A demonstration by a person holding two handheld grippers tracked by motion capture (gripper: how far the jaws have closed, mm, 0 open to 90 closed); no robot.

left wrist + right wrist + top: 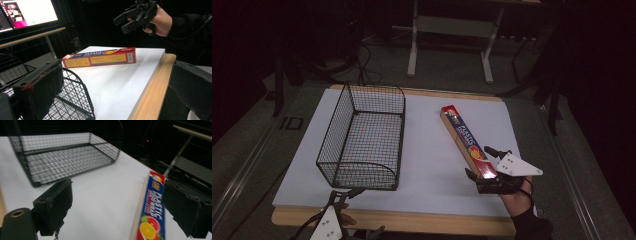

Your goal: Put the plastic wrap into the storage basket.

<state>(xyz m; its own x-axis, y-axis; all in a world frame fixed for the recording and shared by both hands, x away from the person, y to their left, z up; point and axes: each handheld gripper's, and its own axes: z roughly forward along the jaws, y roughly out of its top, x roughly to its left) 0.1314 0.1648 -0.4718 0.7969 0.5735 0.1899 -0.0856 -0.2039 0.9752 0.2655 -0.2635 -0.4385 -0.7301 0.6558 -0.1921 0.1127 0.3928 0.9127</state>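
Note:
A long red and blue box of plastic wrap [464, 142] lies on the white board [427, 160], right of centre, its near end toward me. My right gripper [479, 161] hovers over that near end with its jaws wide apart and nothing pressed between them. In the left gripper view the right gripper [120, 25] hangs clear above the box [100, 57]. In the right gripper view the box [151, 220] lies below, close to the right jaw. A black wire basket [374, 89] stands empty on the left. My left gripper [343, 194] rests open at the basket's near end [77, 100].
The white board sits on a wooden tabletop whose edge [412, 221] runs along the front. A lit monitor [30, 12] stands beyond the basket in the left gripper view. A white desk frame [452, 30] stands behind the table.

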